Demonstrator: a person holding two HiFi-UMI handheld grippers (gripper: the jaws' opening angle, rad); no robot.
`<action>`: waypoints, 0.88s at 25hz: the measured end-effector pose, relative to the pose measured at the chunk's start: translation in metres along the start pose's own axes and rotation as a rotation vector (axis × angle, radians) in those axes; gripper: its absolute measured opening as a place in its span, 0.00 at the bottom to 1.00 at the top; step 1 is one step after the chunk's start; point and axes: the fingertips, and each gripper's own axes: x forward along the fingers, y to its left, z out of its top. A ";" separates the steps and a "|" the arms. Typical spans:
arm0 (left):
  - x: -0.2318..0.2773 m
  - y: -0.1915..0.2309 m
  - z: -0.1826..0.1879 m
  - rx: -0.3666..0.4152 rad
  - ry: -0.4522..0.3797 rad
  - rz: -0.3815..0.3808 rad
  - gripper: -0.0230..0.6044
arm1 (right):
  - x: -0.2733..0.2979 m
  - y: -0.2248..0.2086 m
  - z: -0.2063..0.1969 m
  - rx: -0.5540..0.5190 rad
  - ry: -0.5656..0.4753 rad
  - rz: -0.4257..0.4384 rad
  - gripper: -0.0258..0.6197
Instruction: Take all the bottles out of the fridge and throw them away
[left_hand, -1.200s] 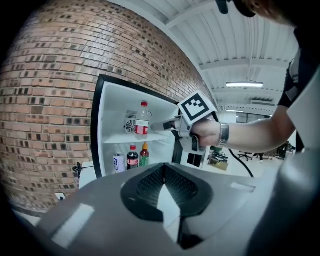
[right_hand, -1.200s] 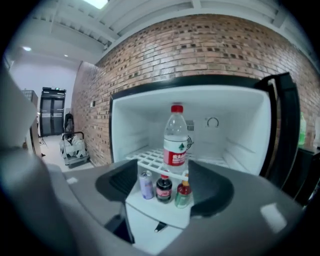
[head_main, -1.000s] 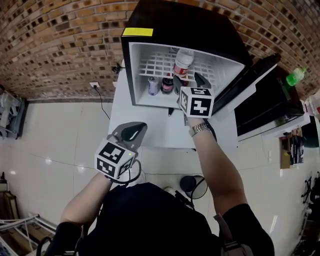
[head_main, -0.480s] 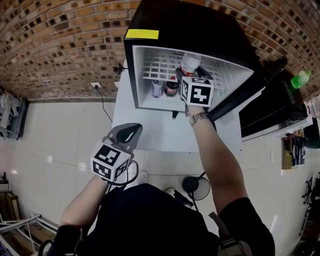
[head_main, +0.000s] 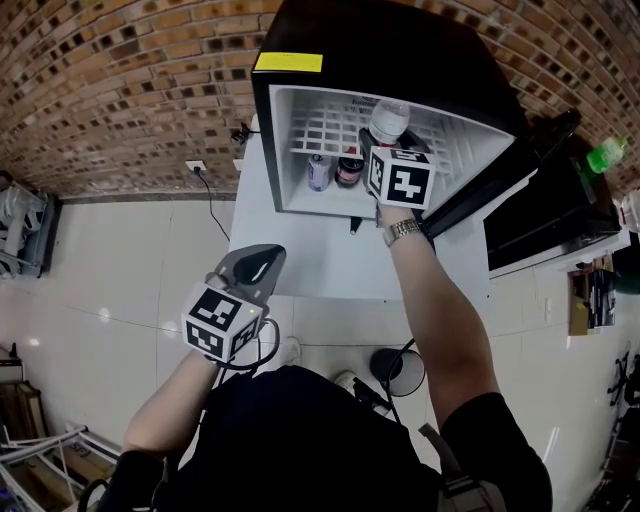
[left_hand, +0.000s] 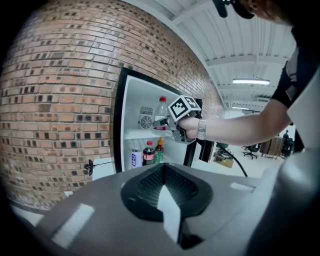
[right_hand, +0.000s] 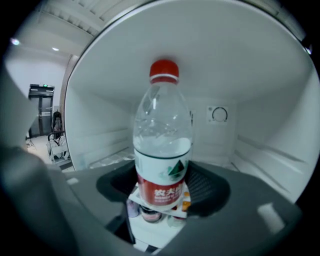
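A small black fridge (head_main: 290, 62) stands open on a white table (head_main: 330, 262). On its upper wire shelf a clear water bottle (head_main: 388, 119) (right_hand: 162, 150) with a red cap stands upright. My right gripper (head_main: 384, 141) (right_hand: 162, 194) reaches in with the bottle's label between its wide jaws, which have just been closing; I see no firm press on it. Below stand a can (head_main: 319, 170), a cola bottle (head_main: 348, 167) and an orange-capped bottle (left_hand: 159, 149). My left gripper (head_main: 262, 262) (left_hand: 167, 200) hangs back over the table's edge, shut on nothing.
The fridge door (head_main: 500, 180) hangs open to the right. A dark round bin (head_main: 400, 370) stands on the floor by my feet. A green bottle (head_main: 605, 153) sits on a dark counter at the far right. A brick wall runs behind the fridge.
My right gripper has gone deeper into the fridge and now has the water bottle between its jaws. The left gripper has hardly shifted.
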 end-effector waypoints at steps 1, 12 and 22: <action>0.000 -0.002 0.000 0.000 -0.001 -0.003 0.04 | -0.003 0.002 0.000 -0.005 -0.006 0.009 0.50; 0.010 -0.045 0.010 0.014 -0.017 -0.052 0.04 | -0.074 0.012 -0.026 -0.015 -0.036 0.064 0.49; 0.029 -0.134 0.012 0.051 -0.007 -0.150 0.04 | -0.190 -0.012 -0.090 0.009 -0.001 0.082 0.49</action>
